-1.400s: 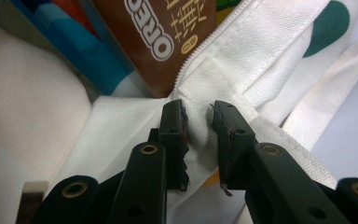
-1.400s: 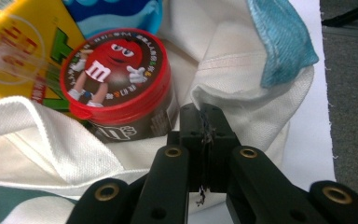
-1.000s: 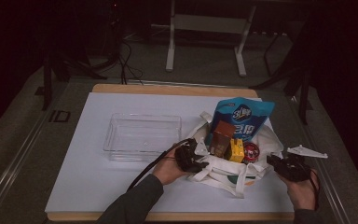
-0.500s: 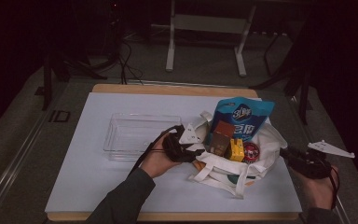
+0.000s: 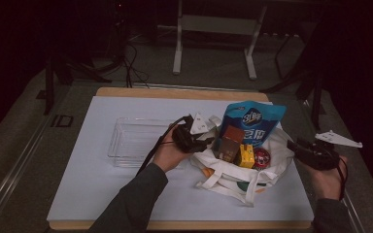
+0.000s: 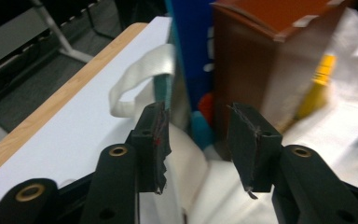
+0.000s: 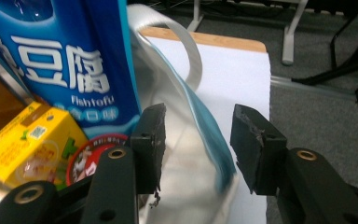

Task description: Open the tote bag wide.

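A white tote bag [image 5: 277, 165] lies open on the mat. It holds a blue snack bag [image 5: 252, 124], a brown box [image 5: 230, 141], a yellow box [image 5: 246, 156] and a red round tin [image 5: 261, 158]. My left gripper [image 5: 208, 140] hovers at the bag's left rim. Its jaws have just been closing but still stand apart, facing the brown box [image 6: 261, 60], and grip nothing. My right gripper [image 5: 295, 147] is just off the right rim. Its jaws have just been opening. The bag's teal-lined edge [image 7: 186, 154] runs loosely between them, untouched by the pads.
A clear plastic tray [image 5: 126, 141] stands to the left of the bag on the white mat [image 5: 102, 194]. The wooden table edge [image 5: 175, 92] runs along the back. Beyond it are metal stand legs [image 5: 177, 53] and cables on the floor.
Both hands have risen. The left gripper moved farther along the bag's left rim. The right gripper drew a little to the right, away from the rim.
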Available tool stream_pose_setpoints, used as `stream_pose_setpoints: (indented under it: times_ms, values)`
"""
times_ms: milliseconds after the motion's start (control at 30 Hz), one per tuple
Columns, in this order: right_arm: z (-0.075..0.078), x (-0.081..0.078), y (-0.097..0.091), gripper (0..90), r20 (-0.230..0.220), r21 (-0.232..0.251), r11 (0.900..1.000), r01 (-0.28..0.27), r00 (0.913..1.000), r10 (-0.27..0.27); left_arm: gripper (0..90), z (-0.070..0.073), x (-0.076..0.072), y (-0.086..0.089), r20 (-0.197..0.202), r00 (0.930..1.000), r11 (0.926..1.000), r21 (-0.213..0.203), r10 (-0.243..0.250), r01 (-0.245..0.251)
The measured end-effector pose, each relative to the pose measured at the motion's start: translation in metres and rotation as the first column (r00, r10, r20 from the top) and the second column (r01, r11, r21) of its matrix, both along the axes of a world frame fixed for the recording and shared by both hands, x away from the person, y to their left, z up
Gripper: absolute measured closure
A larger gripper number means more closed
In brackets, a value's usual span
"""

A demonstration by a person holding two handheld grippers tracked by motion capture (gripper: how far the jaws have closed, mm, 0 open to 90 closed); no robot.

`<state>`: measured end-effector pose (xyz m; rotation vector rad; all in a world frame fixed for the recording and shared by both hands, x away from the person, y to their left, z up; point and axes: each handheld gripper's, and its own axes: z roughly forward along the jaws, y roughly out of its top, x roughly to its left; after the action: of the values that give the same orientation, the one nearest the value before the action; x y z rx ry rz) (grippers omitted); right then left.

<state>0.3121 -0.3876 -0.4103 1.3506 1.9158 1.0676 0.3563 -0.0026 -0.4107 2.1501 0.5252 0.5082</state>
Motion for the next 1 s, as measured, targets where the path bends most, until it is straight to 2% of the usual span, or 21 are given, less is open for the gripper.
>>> stream_pose_setpoints:
  times_ms: [67, 200, 300, 400, 500, 700, 800, 1000]
  values:
    - [0.001, 0.007, 0.005, 58.6, 0.002, -0.014, 0.9997, -0.022, 0.9997, 0.022, 67.0, -0.001, 0.008, -0.004, -0.013, 0.9997, 0.9998, 0.007, 0.02, -0.02]
    - [-0.001, 0.019, 0.011, 65.8, -0.007, -0.034, 0.9986, -0.04, 0.9992, 0.04, 75.0, -0.006, 0.017, -0.011, -0.029, 0.9992, 0.9987, 0.043, 0.029, -0.027]
    - [-0.004, 0.024, 0.014, 80.4, -0.01, -0.047, 0.9979, -0.044, 0.999, 0.044, 83.5, -0.01, 0.021, -0.015, -0.035, 0.999, 0.9978, 0.06, 0.029, -0.026]
    - [-0.008, 0.028, 0.015, 87.3, -0.014, -0.062, 0.9969, -0.049, 0.9987, 0.048, 86.9, -0.012, 0.025, -0.016, -0.047, 0.9983, 0.998, 0.054, 0.034, -0.032]
    - [-0.012, 0.031, 0.015, 88.1, -0.027, -0.066, 0.9968, -0.044, 0.9987, 0.042, 87.7, -0.015, 0.029, -0.017, -0.056, 0.9973, 0.9974, 0.056, 0.048, -0.045]
    - [-0.027, 0.04, 0.013, 88.5, -0.07, -0.064, 0.9975, -0.029, 0.9973, 0.024, 88.1, -0.028, 0.04, -0.021, -0.082, 0.9925, 0.9914, 0.103, 0.09, -0.082]
    - [-0.037, 0.046, 0.012, 88.6, -0.1, -0.062, 0.9978, -0.022, 0.9948, 0.016, 88.4, -0.034, 0.046, -0.023, -0.098, 0.9896, 0.9895, 0.109, 0.106, -0.095]
    - [-0.056, 0.056, 0.011, 88.6, -0.159, -0.06, 0.9981, -0.009, 0.9872, 0.0, 88.5, -0.047, 0.054, -0.03, -0.133, 0.9829, 0.9824, 0.154, 0.127, -0.107]
